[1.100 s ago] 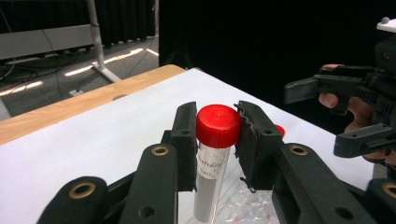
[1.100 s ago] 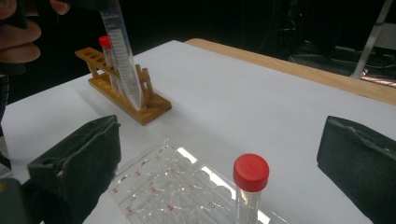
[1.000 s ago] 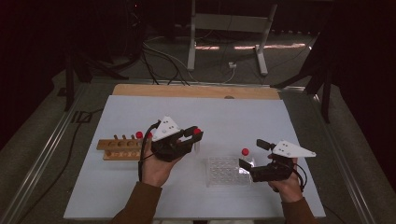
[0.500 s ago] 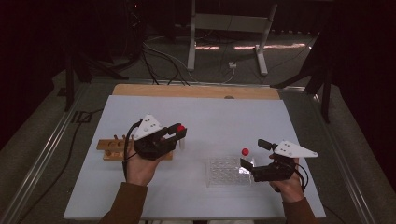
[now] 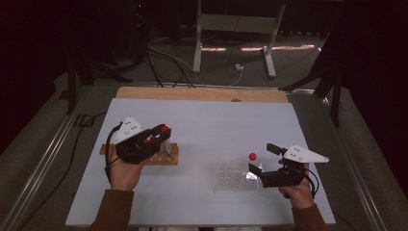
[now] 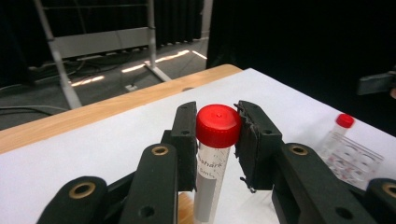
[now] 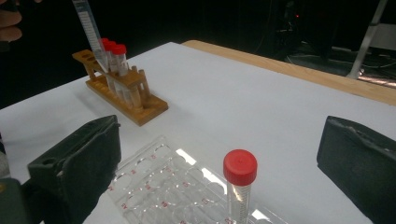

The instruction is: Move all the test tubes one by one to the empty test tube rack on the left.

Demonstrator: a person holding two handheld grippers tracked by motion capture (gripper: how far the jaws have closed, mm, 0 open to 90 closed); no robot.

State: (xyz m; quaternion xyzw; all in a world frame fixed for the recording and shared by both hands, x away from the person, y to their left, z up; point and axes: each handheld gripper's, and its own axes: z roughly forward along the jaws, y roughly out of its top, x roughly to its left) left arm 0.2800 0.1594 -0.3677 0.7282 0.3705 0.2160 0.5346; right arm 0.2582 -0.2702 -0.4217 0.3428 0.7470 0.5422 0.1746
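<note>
Beside wooden rack [image 5: 163,156], well plate [image 5: 234,176]

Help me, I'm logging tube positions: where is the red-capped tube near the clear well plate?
In the high view the red-capped tube stands upright at the table's right, at the clear well plate's right edge, just ahead of the right hand-held gripper.

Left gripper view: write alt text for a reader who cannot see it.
A red-capped tube stands upright between the left gripper's two black jaws, which close on it just below the cap. Behind it a white table runs to a wooden edge, and at right a second red-capped tube stands at a clear well plate.
</note>
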